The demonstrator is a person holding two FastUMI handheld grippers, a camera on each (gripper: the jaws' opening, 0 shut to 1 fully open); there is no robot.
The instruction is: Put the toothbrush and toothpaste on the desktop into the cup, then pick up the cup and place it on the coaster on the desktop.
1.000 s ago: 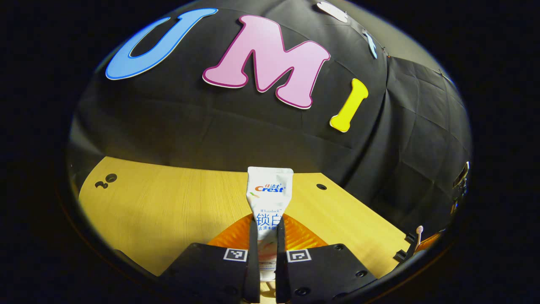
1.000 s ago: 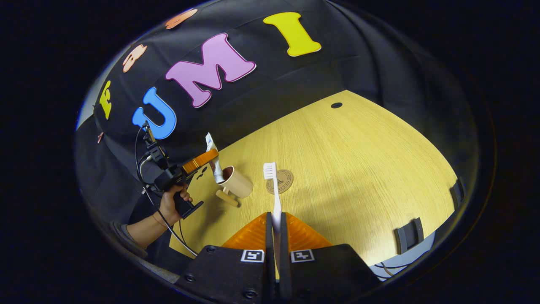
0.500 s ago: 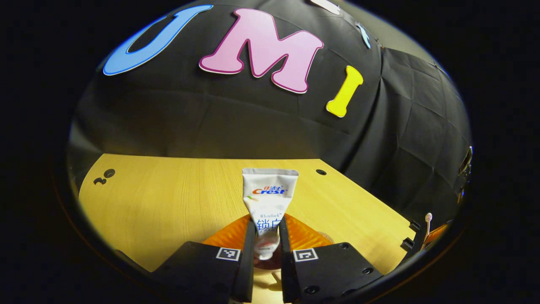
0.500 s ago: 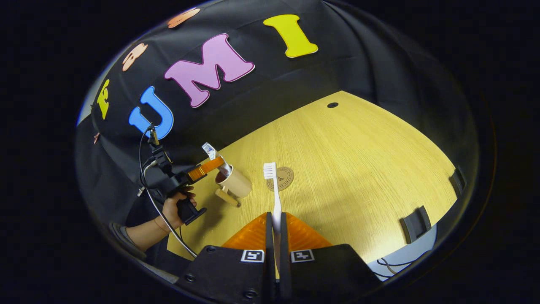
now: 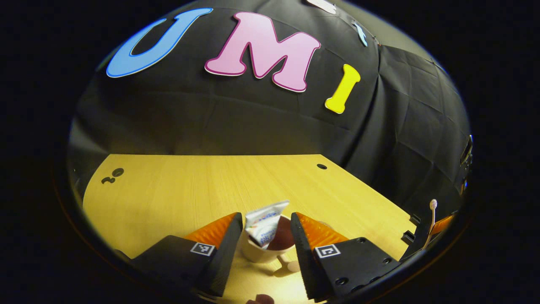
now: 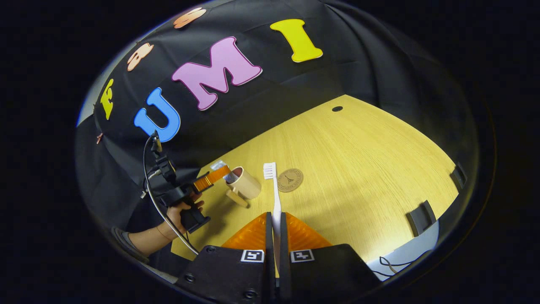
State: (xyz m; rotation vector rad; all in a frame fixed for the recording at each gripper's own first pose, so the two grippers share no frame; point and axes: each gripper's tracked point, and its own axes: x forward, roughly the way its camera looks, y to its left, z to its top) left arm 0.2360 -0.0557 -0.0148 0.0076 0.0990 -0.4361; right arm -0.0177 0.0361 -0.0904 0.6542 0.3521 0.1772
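The left gripper [image 5: 265,236] is hanging over the cup [image 5: 263,253] with its fingers spread wide, gripping nothing. Between them the toothpaste [image 5: 263,226] is sitting in the cup, leaning, its flat end poking above the rim. The cup is standing upright on the desk [image 5: 177,190], its handle [image 5: 287,265] pointing toward the camera.

Over in the right gripper view, the right gripper [image 6: 275,236] is clamping the toothbrush [image 6: 274,194] by its handle, fingers closed tight on it, bristles pointing forward above the desk [image 6: 358,160]. The cup [image 6: 247,183] is sitting just left of the brush head, toothpaste [image 6: 223,169] tilted in it, with the left gripper [image 6: 213,179] beside its rim and a hand [image 6: 185,209] gripping that tool's handle. The coaster [image 6: 290,180] is lying flat on the desk just right of the brush head, near the cup but apart from it.
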